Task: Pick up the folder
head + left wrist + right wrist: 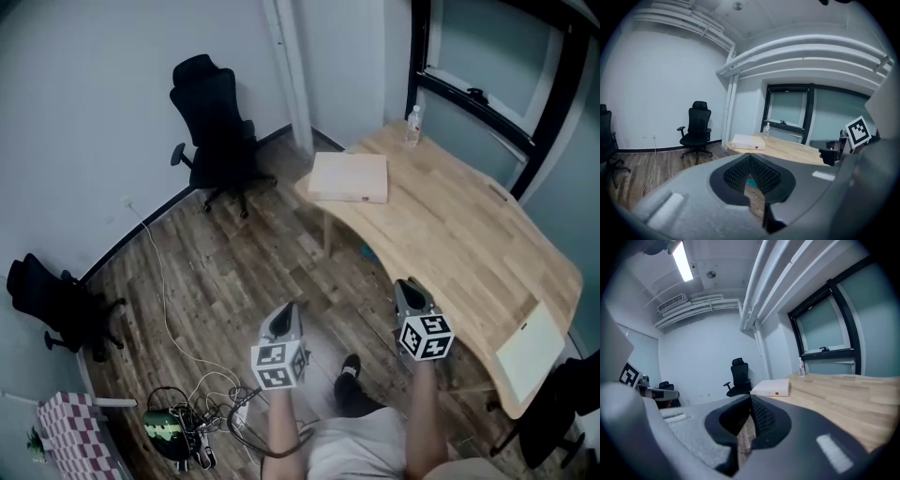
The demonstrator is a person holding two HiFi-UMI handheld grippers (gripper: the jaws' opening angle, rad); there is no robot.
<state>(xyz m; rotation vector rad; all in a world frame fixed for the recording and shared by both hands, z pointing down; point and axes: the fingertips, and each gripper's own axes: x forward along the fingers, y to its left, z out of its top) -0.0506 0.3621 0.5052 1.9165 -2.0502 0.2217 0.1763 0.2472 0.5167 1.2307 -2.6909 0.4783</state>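
The folder is a thick cream-white binder lying flat on the far left end of the wooden desk. It also shows ahead in the left gripper view and the right gripper view. My left gripper hangs over the wooden floor, well short of the desk, its jaws shut on nothing. My right gripper is held beside the desk's front edge, also shut and empty. Both grippers point toward the folder from a distance.
A water bottle stands at the desk's far edge by the window. A pale flat pad lies on the near right corner. Two black office chairs stand along the wall. Cables sprawl on the floor.
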